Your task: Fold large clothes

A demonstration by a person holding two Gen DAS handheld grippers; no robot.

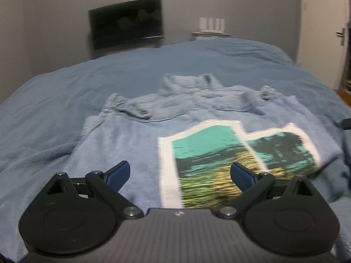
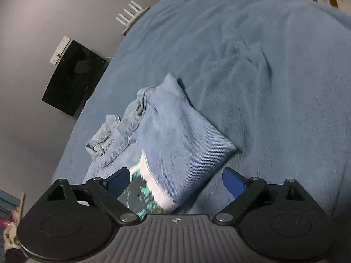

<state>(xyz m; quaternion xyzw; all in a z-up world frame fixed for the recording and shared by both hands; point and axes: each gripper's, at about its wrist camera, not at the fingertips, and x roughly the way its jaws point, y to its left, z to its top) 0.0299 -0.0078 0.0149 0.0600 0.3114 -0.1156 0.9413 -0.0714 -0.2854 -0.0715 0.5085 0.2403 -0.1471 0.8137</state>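
Blue bedspread under folded denim jacket; dark TV on grey wall.

Pale blue denim jacket with a teal, green and yellow white-bordered print on a blue bedspread.

left claw jaws wide, empty; right claw jaws wide, seemingly empty, view rolled.

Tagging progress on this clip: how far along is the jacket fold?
Done: the denim jacket lies in a compact fold on the blue bedspread, its picture patch on top. In hand: nothing; left gripper and right gripper are both open and empty. Left: perhaps one more fold or tidying the bunched collar.
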